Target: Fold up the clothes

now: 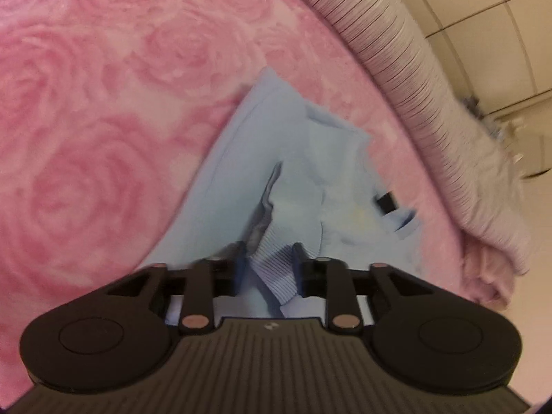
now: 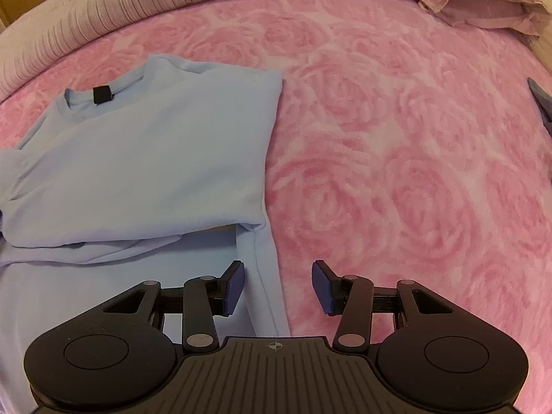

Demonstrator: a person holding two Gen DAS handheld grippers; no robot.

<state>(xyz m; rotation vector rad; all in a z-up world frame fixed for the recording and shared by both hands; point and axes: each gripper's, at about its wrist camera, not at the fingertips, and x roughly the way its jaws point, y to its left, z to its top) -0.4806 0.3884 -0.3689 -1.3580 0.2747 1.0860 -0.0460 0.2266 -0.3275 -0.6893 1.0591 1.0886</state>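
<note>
mid-fold | your left gripper [image 1: 269,262] pinches ribbed cuff [image 1: 276,276] of blue sweatshirt [image 2: 145,145]; right gripper [image 2: 278,286] wide open, empty | lay sleeve across body

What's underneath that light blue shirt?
The light blue shirt lies on a pink rose-patterned blanket, which shows all around it. Its folded upper part covers its own lower layer. Anything else beneath is hidden. The left tool pinches a ribbed cuff.

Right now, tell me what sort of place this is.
Most likely a bedroom: a light blue sweatshirt lies on a bed's pink rose-patterned plush blanket, with a striped rolled duvet alongside.
</note>
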